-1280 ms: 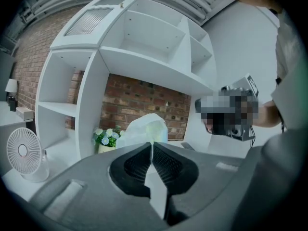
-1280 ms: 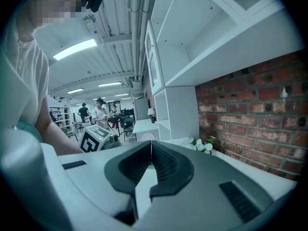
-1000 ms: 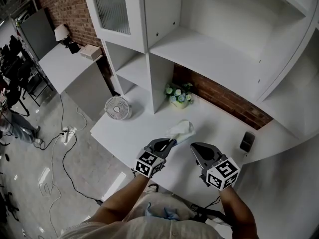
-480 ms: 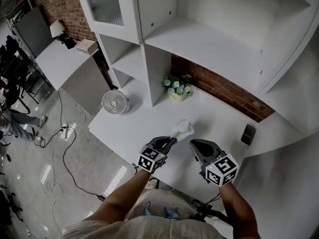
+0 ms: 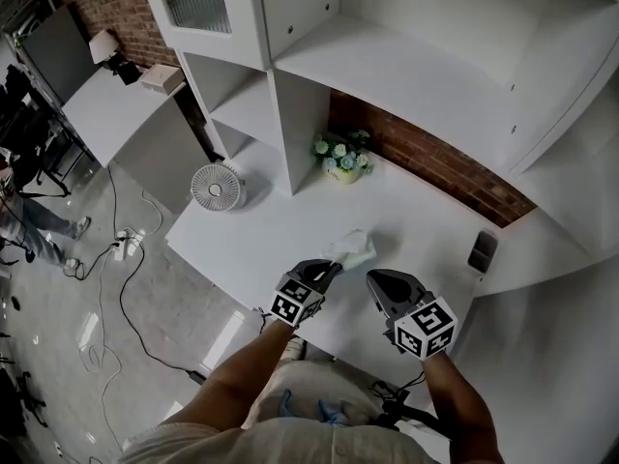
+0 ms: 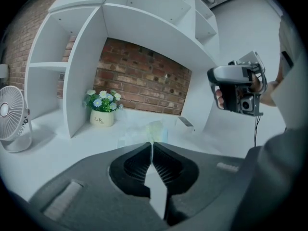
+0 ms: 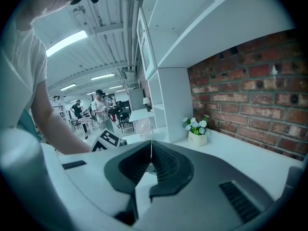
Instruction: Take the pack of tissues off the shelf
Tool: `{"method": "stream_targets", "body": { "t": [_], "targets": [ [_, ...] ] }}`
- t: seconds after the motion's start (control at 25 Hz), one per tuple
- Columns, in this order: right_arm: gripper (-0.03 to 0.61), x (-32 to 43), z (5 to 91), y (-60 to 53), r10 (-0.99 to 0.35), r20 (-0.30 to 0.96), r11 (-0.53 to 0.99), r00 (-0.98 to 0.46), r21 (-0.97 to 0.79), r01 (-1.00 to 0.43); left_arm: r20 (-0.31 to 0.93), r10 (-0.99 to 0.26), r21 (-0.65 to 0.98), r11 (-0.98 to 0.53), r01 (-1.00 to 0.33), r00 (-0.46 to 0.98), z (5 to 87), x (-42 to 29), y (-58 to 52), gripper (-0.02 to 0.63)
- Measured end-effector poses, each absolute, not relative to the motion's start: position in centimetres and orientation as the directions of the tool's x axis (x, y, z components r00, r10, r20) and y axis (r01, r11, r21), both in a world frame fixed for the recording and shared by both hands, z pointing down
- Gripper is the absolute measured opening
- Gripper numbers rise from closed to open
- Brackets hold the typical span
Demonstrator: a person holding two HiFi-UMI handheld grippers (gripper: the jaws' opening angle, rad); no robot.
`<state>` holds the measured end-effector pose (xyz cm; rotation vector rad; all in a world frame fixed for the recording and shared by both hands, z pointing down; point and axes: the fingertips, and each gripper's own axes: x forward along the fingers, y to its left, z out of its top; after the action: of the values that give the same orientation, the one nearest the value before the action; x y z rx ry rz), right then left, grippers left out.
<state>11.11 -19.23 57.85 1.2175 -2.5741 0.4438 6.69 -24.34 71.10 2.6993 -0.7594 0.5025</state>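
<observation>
The pack of tissues is a pale, soft packet low over the white table, in front of the shelf unit. My left gripper is shut on the pack's near edge. In the left gripper view the jaws meet, and the tissue pack shows faintly just past their tips. My right gripper hovers to the right of the pack, apart from it. In the right gripper view its jaws are shut with nothing between them.
A small white fan stands at the table's left end. A pot of flowers sits under the white shelf unit, against the brick wall. A dark flat device lies at the right. Cables run over the floor.
The left gripper and the tissue pack have come a little toward me, away from the flower pot. The right gripper kept its place beside them and both stayed shut.
</observation>
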Motion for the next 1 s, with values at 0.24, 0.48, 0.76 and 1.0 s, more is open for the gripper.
{"method": "stream_targets", "body": {
  "t": [0.24,0.48,0.76,1.0],
  "targets": [
    [0.018,11.0,58.5,-18.8,-0.700,0.368,0.597,-0.612,-0.169,-0.784,0.416,-0.420,0.168,-0.836,-0.522,0.806,72.1,7.0,-24.0,0.015],
    [0.018,11.0,58.9,-18.7,-0.700,0.373,0.592,-0.609,-0.174,-0.787,0.429,-0.410,0.160,-0.842,-0.515,0.805,72.5,7.2,-24.1,0.015],
    [0.018,11.0,59.0,-18.8,-0.700,0.374,0.590,-0.608,-0.176,-0.788,0.438,-0.400,0.163,-0.845,-0.509,0.805,73.1,7.1,-24.0,0.015],
    [0.018,11.0,59.1,-18.8,-0.699,0.376,0.589,-0.608,-0.180,-0.788,0.385,-0.419,0.229,-0.819,-0.526,0.822,72.6,6.8,-24.3,0.104]
  ]
}}
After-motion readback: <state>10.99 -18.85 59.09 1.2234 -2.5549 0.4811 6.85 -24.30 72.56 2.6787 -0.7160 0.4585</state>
